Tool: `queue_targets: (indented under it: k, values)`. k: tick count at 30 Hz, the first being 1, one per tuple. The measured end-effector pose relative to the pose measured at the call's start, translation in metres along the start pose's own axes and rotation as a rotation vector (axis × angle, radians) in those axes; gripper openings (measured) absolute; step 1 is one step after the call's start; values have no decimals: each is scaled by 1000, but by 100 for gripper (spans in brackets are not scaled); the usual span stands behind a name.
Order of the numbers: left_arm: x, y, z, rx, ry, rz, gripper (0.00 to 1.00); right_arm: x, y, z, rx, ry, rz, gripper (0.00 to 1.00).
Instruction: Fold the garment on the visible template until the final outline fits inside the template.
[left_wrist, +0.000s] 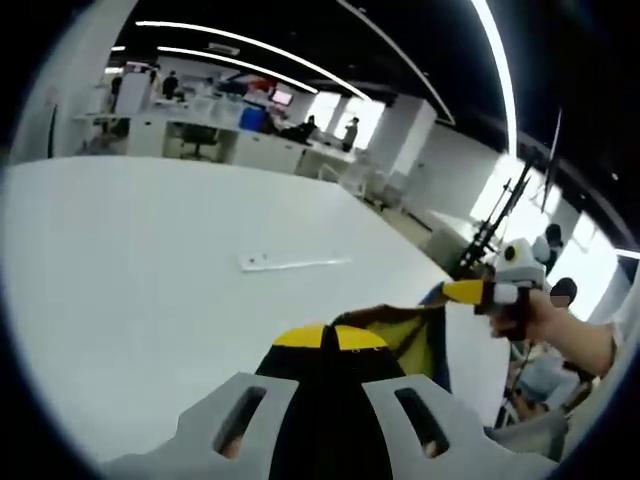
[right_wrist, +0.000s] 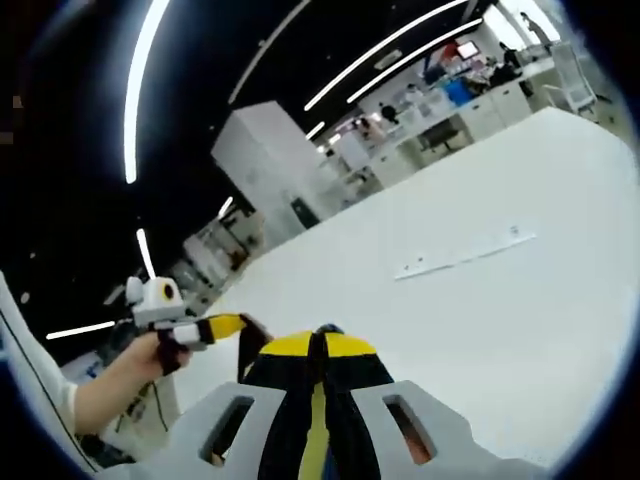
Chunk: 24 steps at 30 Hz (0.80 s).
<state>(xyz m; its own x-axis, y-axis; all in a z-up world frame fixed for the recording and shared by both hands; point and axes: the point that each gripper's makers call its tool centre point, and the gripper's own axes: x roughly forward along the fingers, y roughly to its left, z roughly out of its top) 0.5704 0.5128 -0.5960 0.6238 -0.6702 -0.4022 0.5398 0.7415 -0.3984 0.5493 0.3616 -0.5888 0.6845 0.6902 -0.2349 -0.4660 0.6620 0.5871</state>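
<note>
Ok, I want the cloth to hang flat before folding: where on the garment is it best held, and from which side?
Probably by its upper edge, at two well-separated points, jaws coming in from outside the edge across the thin cloth. The garment hangs limp between the left gripper and right gripper, both shut on that edge, so spread holds keep it stretched above the table.

Bright ceiling strip lights, soft blur, strong fisheye bending at edges.
</note>
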Motion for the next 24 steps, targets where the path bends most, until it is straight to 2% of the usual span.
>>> queue_targets:
  k: [24]
  values:
    - [32,32,-24,-53,68,19,0,34,-39,-16,37,47,-37,3]
